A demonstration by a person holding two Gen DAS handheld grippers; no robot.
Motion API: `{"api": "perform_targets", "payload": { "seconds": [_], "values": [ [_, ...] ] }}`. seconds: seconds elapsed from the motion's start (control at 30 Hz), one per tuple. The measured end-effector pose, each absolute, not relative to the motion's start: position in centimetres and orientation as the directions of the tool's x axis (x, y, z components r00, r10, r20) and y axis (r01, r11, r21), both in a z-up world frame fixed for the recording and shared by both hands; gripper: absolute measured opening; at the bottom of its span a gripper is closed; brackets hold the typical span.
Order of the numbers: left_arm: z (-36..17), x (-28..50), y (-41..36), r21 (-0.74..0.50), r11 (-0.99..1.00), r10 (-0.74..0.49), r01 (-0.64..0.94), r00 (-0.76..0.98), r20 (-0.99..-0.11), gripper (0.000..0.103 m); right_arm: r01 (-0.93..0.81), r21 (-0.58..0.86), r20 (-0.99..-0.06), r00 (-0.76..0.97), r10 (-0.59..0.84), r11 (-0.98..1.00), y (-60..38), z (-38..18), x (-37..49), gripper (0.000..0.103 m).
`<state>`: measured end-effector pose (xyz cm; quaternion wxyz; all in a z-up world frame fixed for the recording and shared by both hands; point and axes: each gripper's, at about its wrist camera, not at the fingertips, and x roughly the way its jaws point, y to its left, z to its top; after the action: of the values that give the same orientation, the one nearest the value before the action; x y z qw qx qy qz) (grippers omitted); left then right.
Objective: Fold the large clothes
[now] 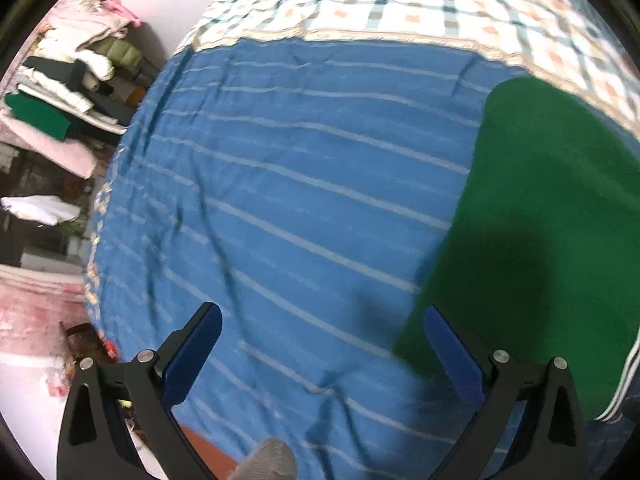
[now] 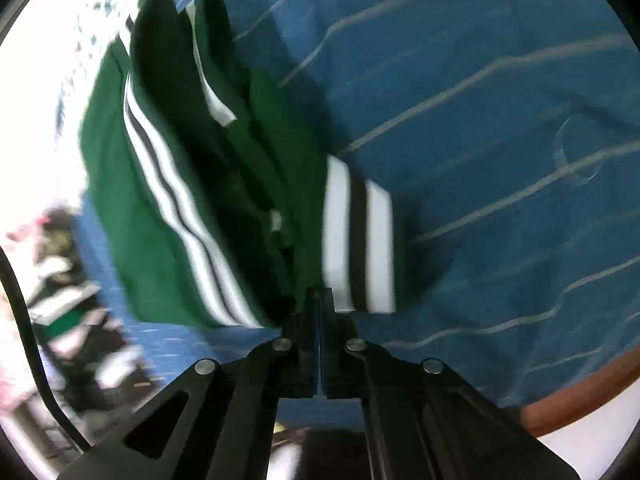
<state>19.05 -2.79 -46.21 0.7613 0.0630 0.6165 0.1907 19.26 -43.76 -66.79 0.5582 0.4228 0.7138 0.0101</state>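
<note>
A green garment (image 1: 540,208) with white and black striped trim lies on a blue striped bed sheet (image 1: 280,184), at the right of the left wrist view. My left gripper (image 1: 320,320) is open and empty above the sheet, just left of the garment's edge. In the right wrist view my right gripper (image 2: 319,296) is shut on the green garment (image 2: 240,184) near its striped cuff (image 2: 358,236) and holds it bunched above the sheet (image 2: 500,120). The right view is blurred.
A checked quilt (image 1: 400,0) covers the far part of the bed. Piles of folded clothes (image 1: 72,80) sit on shelves at the left, past the bed's edge. The bed's brown wooden edge (image 2: 580,396) shows at the near right.
</note>
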Motion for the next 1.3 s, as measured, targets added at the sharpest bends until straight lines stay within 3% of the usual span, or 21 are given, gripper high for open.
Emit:
{"api": "perform_targets", "payload": {
  "seconds": [0.07, 0.1, 0.13, 0.17, 0.2, 0.43, 0.53, 0.7, 0.83, 0.87, 0.93, 1.13, 1.3],
  "values": [
    [-46.2, 20.4, -2.8, 0.276, 0.942, 0.311, -0.191, 0.188, -0.931, 0.103, 0.542, 0.524, -0.796, 0.039, 0.604, 0.657, -44.6, -65.2, 20.7, 0.008],
    [-46.3, 21.2, -2.8, 0.234, 0.956, 0.269, -0.179, 0.206, -0.941, 0.103, 0.518, 0.545, -0.800, 0.087, 0.594, 0.659, -45.1, -64.2, 21.4, 0.039],
    [-46.3, 21.6, -2.9, 0.213, 0.962, 0.248, -0.171, 0.219, -0.944, 0.103, 0.500, 0.567, -0.796, 0.129, 0.591, 0.654, -45.4, -63.6, 22.0, 0.082],
    [-46.5, 22.5, -3.0, 0.165, 0.975, 0.198, -0.151, 0.240, -0.950, 0.103, 0.481, 0.588, -0.789, 0.163, 0.593, 0.651, -45.5, -63.2, 22.8, 0.095],
    [-46.8, 23.5, -3.2, 0.119, 0.985, 0.147, -0.126, 0.251, -0.957, 0.103, 0.457, 0.610, -0.778, 0.193, 0.598, 0.647, -45.5, -63.1, 23.8, 0.097],
    [-50.7, 28.4, -5.4, -0.173, 0.982, -0.184, 0.071, 0.202, -0.962, 0.103, 0.316, 0.643, -0.761, 0.166, 0.627, 0.697, -42.1, -68.0, 30.3, 0.097],
    [-52.9, 29.5, -6.7, -0.257, 0.959, -0.273, 0.120, 0.143, -0.951, 0.103, 0.269, 0.743, -0.657, 0.115, 0.745, 0.613, -40.9, -71.4, 31.5, 0.098],
    [-55.4, 30.3, -8.1, -0.352, 0.928, -0.363, 0.125, 0.082, -0.928, 0.103, 0.263, 0.827, -0.528, 0.058, 0.847, 0.497, -40.5, -74.4, 33.0, 0.099],
    [-55.2, 30.6, -7.9, -0.388, 0.917, -0.397, 0.096, 0.100, -0.912, 0.103, 0.318, 0.821, -0.511, 0.038, 0.858, 0.475, -40.1, -75.1, 34.3, 0.098],
    [-55.1, 30.5, -8.0, -0.389, 0.916, -0.397, 0.095, 0.104, -0.912, 0.103, 0.332, 0.813, -0.520, 0.042, 0.853, 0.479, -39.6, -75.1, 34.8, 0.096],
    [-54.6, 30.6, -7.9, -0.384, 0.918, -0.394, 0.099, 0.116, -0.912, 0.102, 0.335, 0.809, -0.530, 0.062, 0.846, 0.483, -38.8, -74.8, 35.6, 0.061],
    [-53.0, 31.1, -7.7, -0.409, 0.907, -0.420, 0.101, 0.143, -0.896, 0.101, 0.338, 0.824, -0.510, 0.091, 0.856, 0.455, -37.6, -72.9, 36.7, 0.042],
    [-50.8, 32.8, -6.9, -0.408, 0.906, -0.422, 0.110, 0.180, -0.889, 0.096, 0.308, 0.833, -0.511, 0.111, 0.852, 0.460, -36.1, -70.0, 39.0, 0.041]
  ]
}}
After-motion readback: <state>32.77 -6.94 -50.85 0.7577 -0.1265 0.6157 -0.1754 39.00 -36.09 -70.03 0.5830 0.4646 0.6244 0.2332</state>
